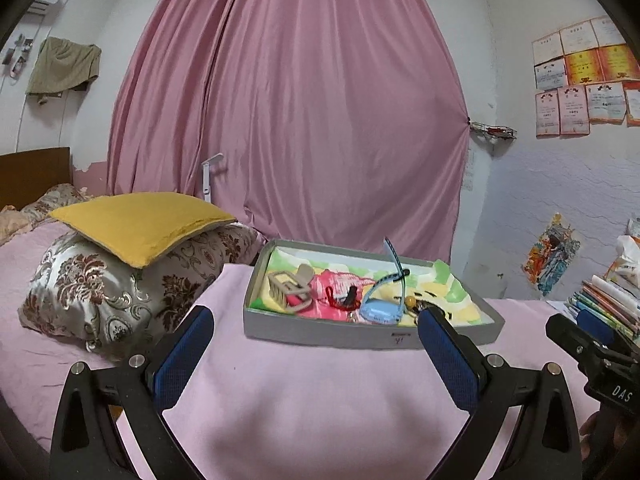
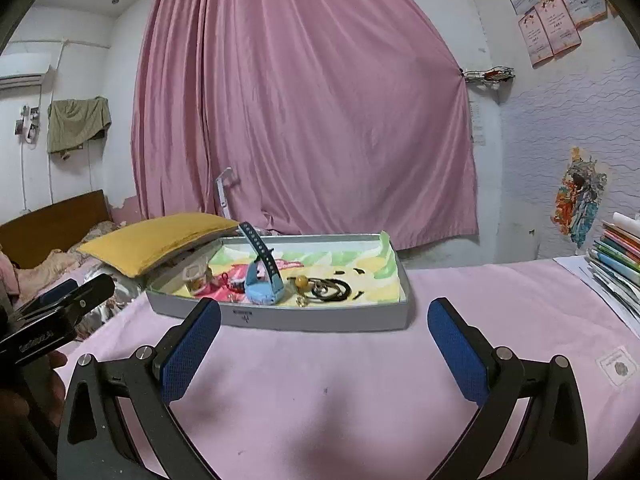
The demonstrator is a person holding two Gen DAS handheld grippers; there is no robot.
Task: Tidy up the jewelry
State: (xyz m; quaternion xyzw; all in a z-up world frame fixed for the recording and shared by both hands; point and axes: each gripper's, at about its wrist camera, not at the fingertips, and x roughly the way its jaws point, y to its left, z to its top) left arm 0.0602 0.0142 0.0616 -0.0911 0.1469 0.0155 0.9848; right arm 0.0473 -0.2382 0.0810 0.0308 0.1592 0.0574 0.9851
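We face a bed [image 2: 320, 380] under a pink cover, and on it sits a shallow grey tray [image 2: 320, 318] lined with bright patterned paper. All the jewelry we can see already lies in the tray: a blue watch [image 2: 262, 280] with its strap sticking up, a beige hair clip [image 1: 290, 286] at the left end, black hair ties [image 2: 330, 289] coiled toward the right, a red cord [image 1: 334, 298], and an amber bead [image 2: 302, 281]. We judge the gathering done and the sorting barely begun. Our left hand-held gripper [image 1: 316, 360] and right hand-held gripper [image 2: 324, 352] both hover short of the tray, jaws spread wide, holding nothing.
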